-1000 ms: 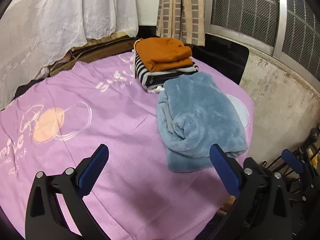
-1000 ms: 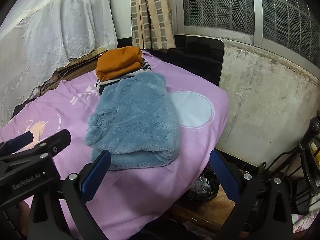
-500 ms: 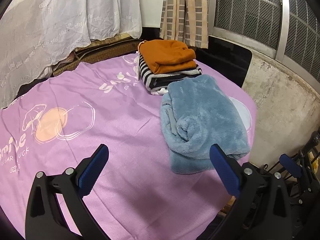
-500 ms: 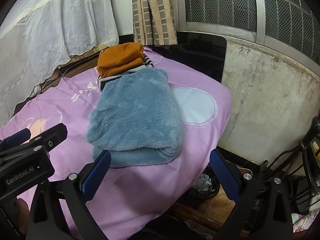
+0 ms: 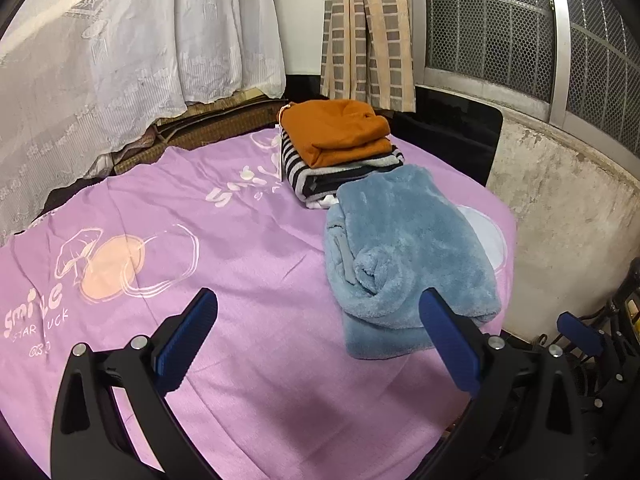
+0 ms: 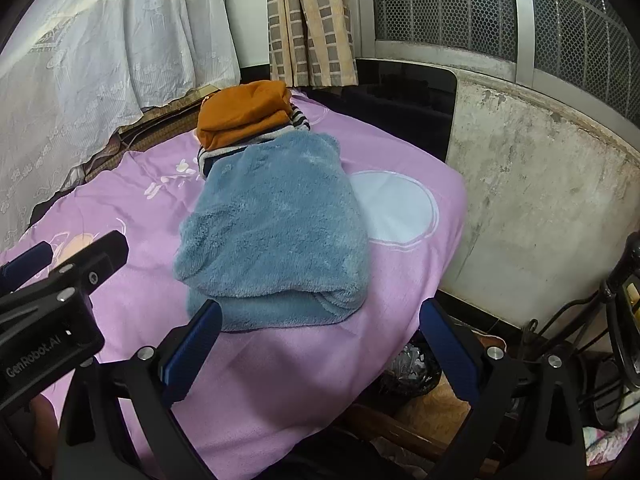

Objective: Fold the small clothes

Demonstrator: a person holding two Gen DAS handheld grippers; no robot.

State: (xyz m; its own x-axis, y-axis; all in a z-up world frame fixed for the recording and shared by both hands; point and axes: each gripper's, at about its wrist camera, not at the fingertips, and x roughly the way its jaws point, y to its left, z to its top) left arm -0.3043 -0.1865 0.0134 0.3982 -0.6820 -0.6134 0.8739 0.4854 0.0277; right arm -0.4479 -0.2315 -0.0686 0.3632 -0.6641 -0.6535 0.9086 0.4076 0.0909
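Here the blue fleece garment (image 6: 276, 236), folded into a thick bundle, lies on the purple sheet (image 5: 224, 240) near the bed's right edge, its far end touching the stack of striped garment (image 5: 320, 176) and orange garment (image 5: 336, 128) behind it. One rolled fold on its left side (image 5: 372, 276) sits loose rather than flat. Both grippers hang above the sheet with nothing between their pads: the left gripper (image 5: 320, 340) has its jaws spread wide over bare sheet to the bundle's left, and the right gripper (image 6: 320, 344) stands equally wide just before the bundle's near edge. Risks, as judged: the plush pile is springy, so the rolled fold may unfurl if the bundle is lifted by one layer only; a pinch at the near edge could drag the bundle toward the mattress edge and the floor beyond. Compared with one second earlier, the garment sits a little farther from both cameras and slightly more centred, the grippers having drawn back; jaw spread is unchanged.
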